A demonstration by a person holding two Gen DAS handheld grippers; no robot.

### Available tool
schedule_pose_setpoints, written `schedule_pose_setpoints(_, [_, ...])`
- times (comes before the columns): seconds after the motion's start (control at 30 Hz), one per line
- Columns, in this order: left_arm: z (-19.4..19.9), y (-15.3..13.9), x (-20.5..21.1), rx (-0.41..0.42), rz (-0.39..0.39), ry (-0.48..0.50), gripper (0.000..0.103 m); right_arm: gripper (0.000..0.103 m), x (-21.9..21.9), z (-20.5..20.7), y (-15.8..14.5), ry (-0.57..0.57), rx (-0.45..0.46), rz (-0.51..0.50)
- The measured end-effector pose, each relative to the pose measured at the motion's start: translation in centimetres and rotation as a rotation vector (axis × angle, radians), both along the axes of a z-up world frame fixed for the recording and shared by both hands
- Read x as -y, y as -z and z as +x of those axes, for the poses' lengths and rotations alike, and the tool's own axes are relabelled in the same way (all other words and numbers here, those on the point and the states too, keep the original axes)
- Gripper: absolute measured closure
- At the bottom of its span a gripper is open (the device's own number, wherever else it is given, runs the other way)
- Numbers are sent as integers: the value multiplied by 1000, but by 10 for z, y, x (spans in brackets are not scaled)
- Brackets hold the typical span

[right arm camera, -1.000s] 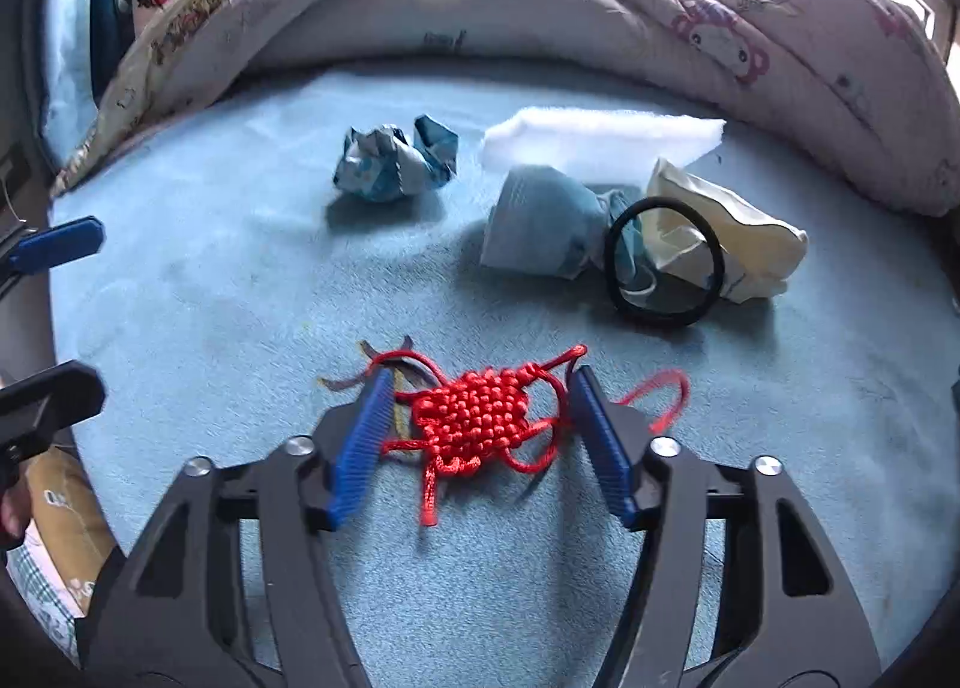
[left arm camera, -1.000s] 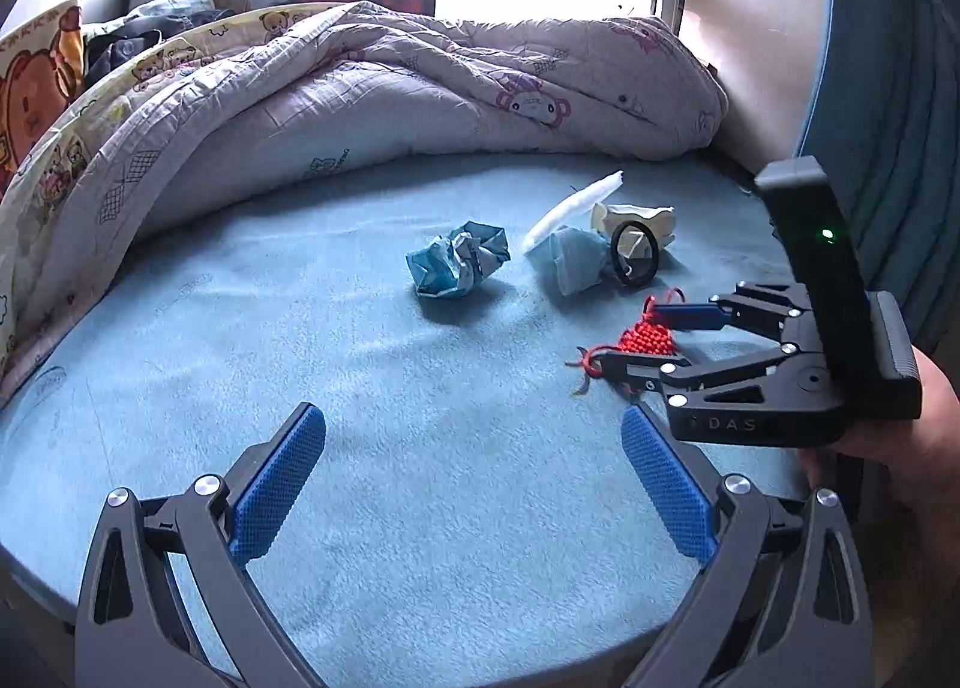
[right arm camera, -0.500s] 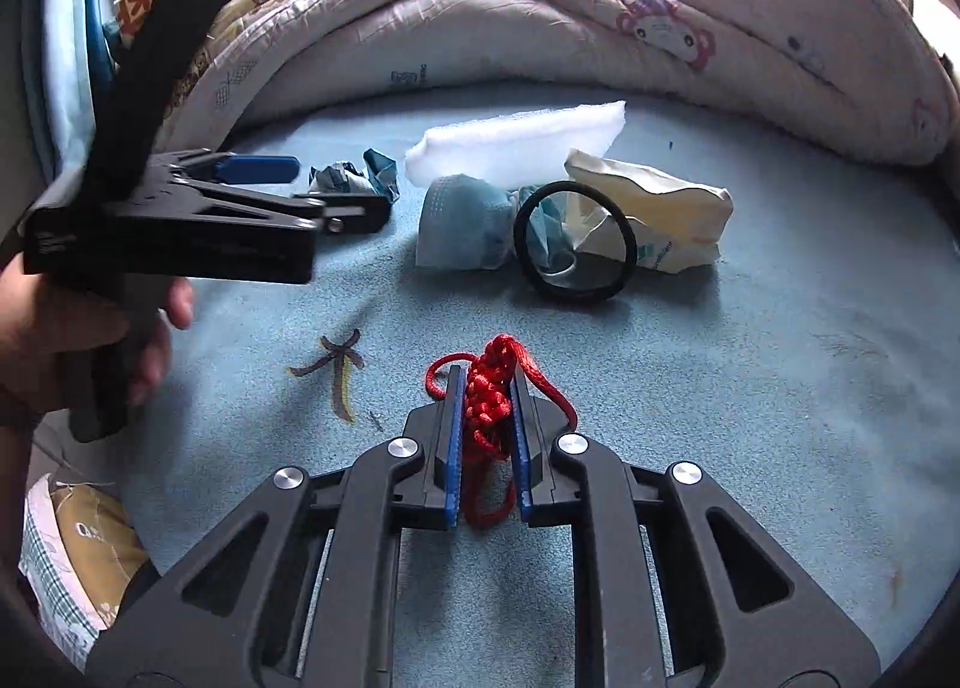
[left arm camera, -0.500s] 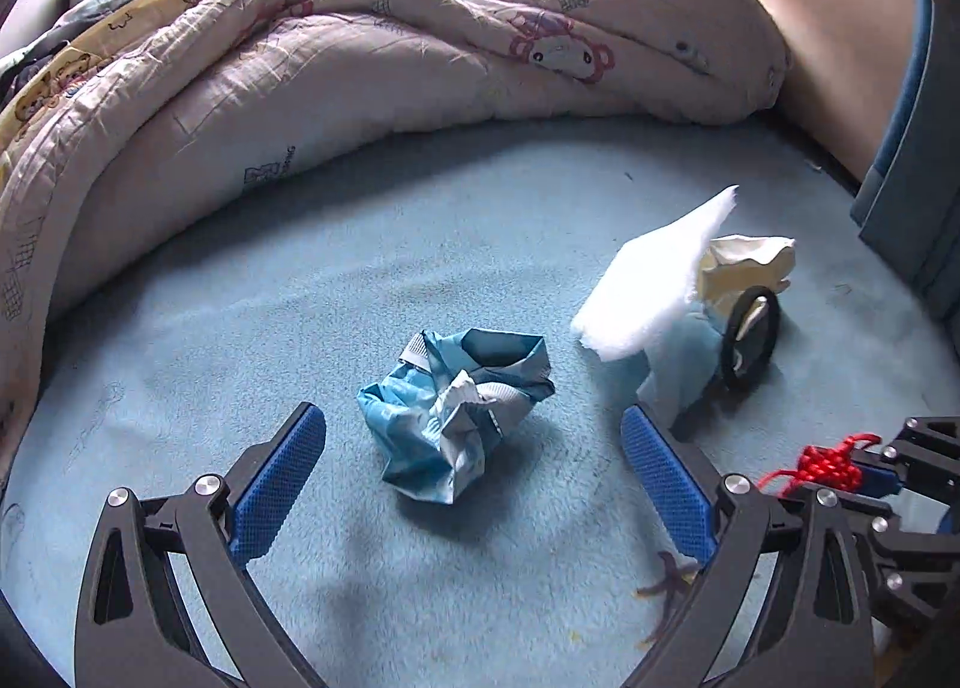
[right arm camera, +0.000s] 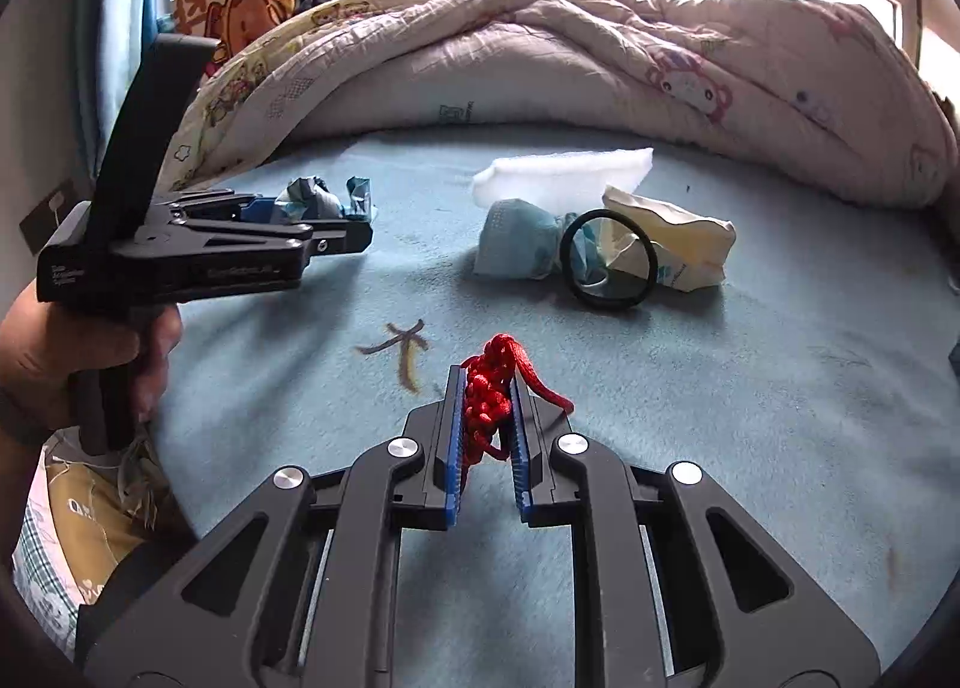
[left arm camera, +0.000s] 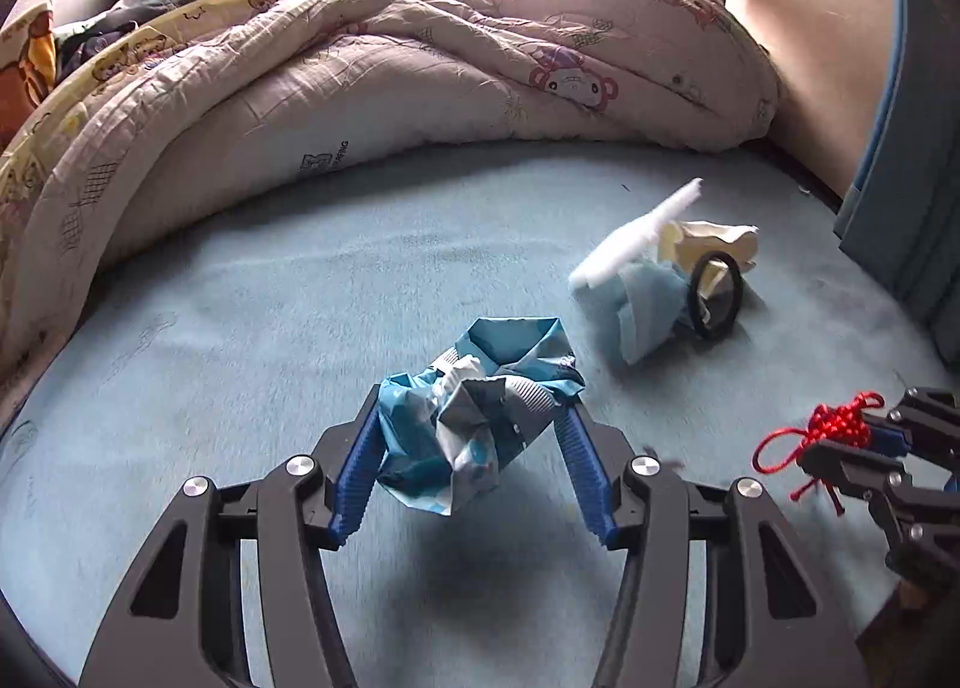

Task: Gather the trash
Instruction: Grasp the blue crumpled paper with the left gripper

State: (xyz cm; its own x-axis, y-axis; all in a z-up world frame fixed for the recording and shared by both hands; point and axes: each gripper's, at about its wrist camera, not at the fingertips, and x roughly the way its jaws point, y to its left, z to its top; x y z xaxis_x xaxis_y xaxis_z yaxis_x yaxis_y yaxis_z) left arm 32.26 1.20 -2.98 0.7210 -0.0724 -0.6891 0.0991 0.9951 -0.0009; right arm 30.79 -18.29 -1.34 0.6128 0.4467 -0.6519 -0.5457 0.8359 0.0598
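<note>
- Left tongs [left arm camera: 474, 436] clamped on crumpled blue wrapper [left arm camera: 474, 418].
- Right tongs [right arm camera: 487, 418] pinching red knotted cord [right arm camera: 489, 388].
- Beyond: black ring [right arm camera: 609, 262], white foam strip [right arm camera: 564, 175], cream packet [right arm camera: 672, 244] on the bed [right arm camera: 780, 388].

Left hand-held gripper [left arm camera: 471, 424] clamps crumpled blue wrapper [left arm camera: 474, 418].

Quilt [left arm camera: 336, 160] label perhaps ends "SPRING"; print on left tongs [right arm camera: 180, 262] body unreadable.

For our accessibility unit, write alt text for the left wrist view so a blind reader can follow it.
The left gripper pinches a crumpled blue wrapper above a light blue bed sheet. Behind lie a white foam strip, more crumpled trash and a black ring; the right gripper holds a red knotted cord.
</note>
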Motion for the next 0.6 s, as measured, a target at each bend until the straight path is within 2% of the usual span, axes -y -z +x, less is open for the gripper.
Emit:
schedule_pose_setpoints(0.2, [-125, 11, -1, 18, -48, 33, 49, 90, 10, -82, -1, -54, 43, 15])
schedule_pose_setpoints(0.33, [-200, 35, 7, 13, -62, 51, 49, 90, 11, -149, 19, -110, 18, 35])
schedule_pose_setpoints(0.47, [-248, 78, 18, -33, -85, 32, 49, 90, 0, -199, 74, -150, -74, 15])
schedule_pose_setpoints(0.6, [-262, 149, 33, -88, -76, 45, 49, 90, -8, -214, 149, -147, -164, -31])
